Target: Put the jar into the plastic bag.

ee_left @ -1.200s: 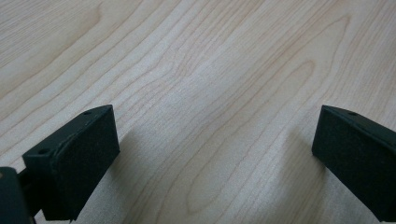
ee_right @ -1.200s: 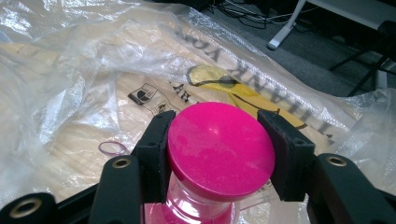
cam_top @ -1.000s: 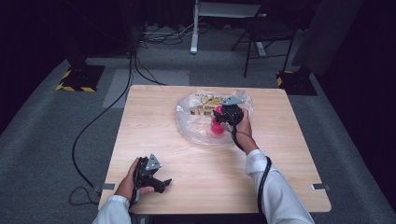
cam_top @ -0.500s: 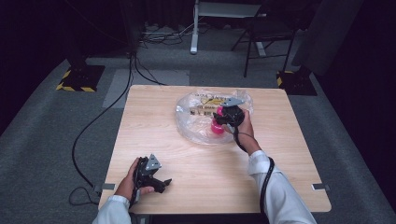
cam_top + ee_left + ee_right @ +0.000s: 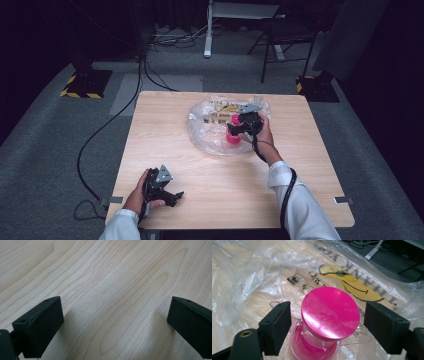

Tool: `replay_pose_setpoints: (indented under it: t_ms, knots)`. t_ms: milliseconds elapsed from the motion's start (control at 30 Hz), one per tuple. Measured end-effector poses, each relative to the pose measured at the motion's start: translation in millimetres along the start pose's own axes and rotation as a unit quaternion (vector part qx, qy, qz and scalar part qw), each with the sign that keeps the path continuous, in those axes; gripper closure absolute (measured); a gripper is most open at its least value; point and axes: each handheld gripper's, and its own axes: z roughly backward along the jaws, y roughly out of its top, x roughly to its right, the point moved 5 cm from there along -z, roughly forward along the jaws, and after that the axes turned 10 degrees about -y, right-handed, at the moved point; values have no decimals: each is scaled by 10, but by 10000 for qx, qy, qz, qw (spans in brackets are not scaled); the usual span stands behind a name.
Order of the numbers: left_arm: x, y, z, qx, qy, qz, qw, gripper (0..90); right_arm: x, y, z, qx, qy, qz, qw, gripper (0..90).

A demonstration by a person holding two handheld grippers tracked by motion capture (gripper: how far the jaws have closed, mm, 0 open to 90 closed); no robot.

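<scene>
Pink timer [image 5: 329,322] upright on clear bag [image 5: 249,277], far-middle of table [image 5: 200,165]. Right gripper [image 5: 327,317] around timer, jaws spread wide on either side of pink top, small gaps both sides, not touching. Bag printed with yellow smiley and lettering. Left gripper [image 5: 115,322] low over bare wood at near-left table edge, jaws wide apart, holding nothing.

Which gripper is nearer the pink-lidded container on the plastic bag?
Right. The right gripper has its open jaws on either side of the pink-lidded container, not touching it. The left gripper rests open at the table's near left edge, far from it.
</scene>
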Motion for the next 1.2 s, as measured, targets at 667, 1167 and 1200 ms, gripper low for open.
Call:
replay_pose_setpoints:
  t_ms: [667, 1167, 1200]
  knots:
    - [0, 0, 0, 1, 3, 2, 10000, 3, 31, 3, 60, -212, -91, 269, 9994, 54]
    - [0, 0, 0, 1, 2, 2, 10000, 3, 88, 59, 208, -160, -240, 335, 9990, 47]
    - [0, 0, 0, 1, 2, 3, 10000, 3, 91, 65, 234, -143, -259, 403, 9987, 47]
